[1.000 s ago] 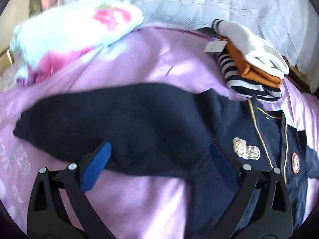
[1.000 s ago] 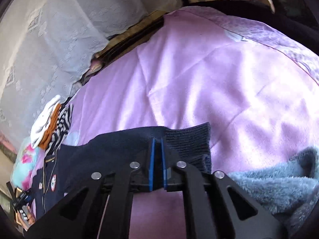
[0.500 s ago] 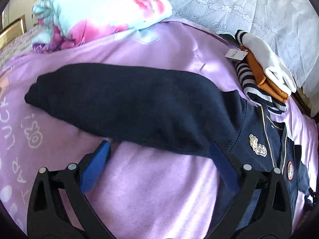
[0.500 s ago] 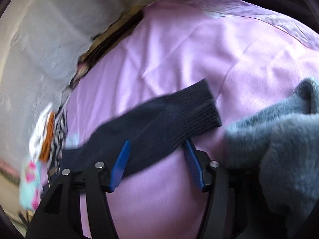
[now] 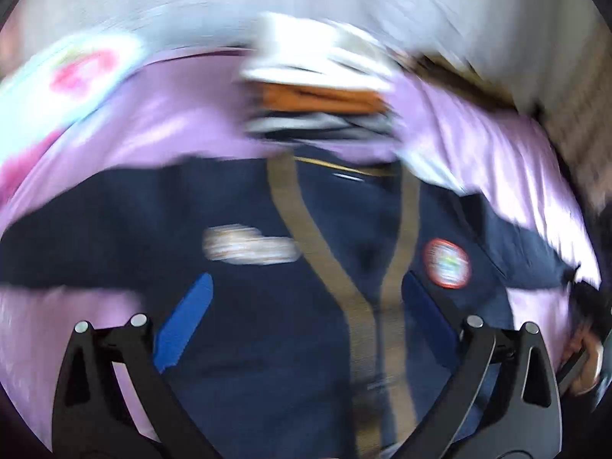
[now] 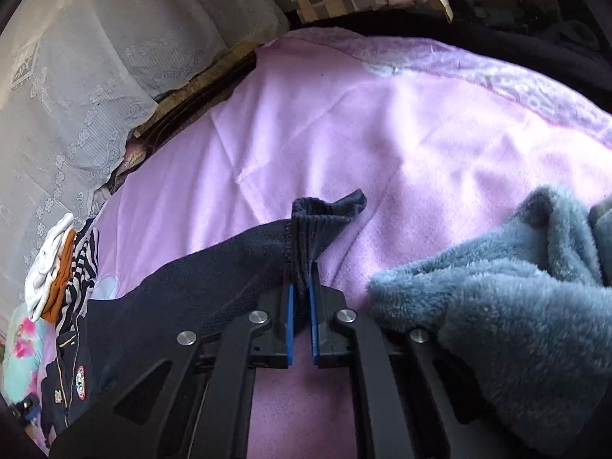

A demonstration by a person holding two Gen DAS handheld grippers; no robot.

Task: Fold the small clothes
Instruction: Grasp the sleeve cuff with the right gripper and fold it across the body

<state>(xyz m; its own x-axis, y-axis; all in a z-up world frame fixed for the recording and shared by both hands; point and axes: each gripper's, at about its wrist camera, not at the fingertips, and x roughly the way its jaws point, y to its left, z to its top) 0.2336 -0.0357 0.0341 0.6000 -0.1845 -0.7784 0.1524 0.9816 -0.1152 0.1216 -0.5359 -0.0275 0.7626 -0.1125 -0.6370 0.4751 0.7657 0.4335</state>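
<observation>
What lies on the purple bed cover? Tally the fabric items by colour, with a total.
Navy jacket: 1
White folded garment: 1
Orange folded garment: 1
Striped folded garment: 1
Blue-grey fluffy blanket: 1
Floral bundle: 1
Total: 6

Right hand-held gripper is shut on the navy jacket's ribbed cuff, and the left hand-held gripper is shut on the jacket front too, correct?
Not quite. The right hand-held gripper is shut on the cuff, but the left wrist view shows the left hand-held gripper open over the navy jacket, gripping nothing.
</observation>
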